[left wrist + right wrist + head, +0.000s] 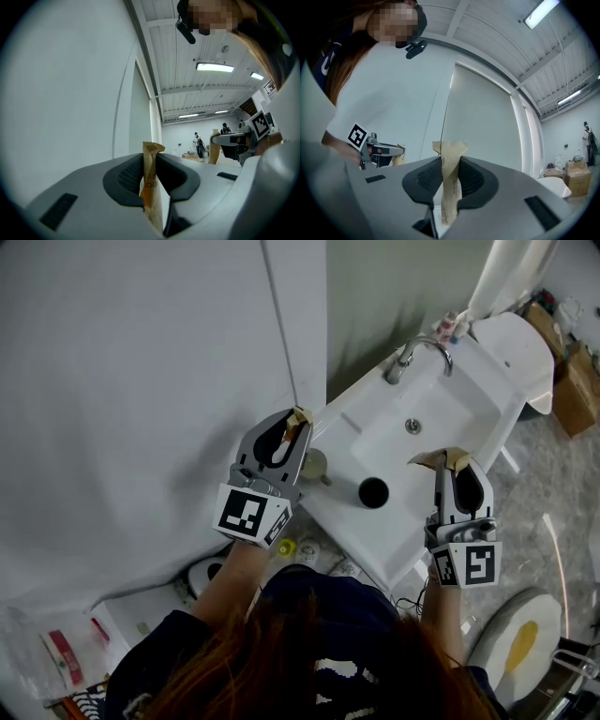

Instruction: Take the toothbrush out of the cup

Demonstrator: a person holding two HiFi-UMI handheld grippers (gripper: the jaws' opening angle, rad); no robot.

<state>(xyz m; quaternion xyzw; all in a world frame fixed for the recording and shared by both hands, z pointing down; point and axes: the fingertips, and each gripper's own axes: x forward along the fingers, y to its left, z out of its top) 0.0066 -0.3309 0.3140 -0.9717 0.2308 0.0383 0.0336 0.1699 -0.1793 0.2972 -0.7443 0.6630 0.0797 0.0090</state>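
Nearest us, the left hand-held gripper (289, 432) is closed narrow on a tan paper packet (301, 416). In the left gripper view the jaws of this hand-held gripper (150, 164) pinch the paper packet (151, 187) upright, and it bears orange print. The right hand-held gripper (455, 465) is likewise closed narrow on a plain tan paper strip (436, 458). In the right gripper view its jaws (449, 168) clamp the paper strip (451, 187) upright too. We cannot tell whether the toothbrush is inside either piece of paper.

Between the two, on the near rim of the white sink (342, 512), stands a black cup (373, 492). Its inside shows only as black, so we cannot tell what it holds. The black cup lies at about 4 o'clock from the left jaw tips and about 8 o'clock from the right ones, apart from both. A beige round thing (314, 465) sits on the rim just beside the left hand-held gripper, at 9 o'clock from the black cup. We cannot tell what it is.

Farther on, at 1 o'clock from the black cup, the basin (441, 399) shows a drain (412, 426). The tap (417, 354) stands at its far edge. At the far right, on the floor, lies a cardboard box (574, 390).
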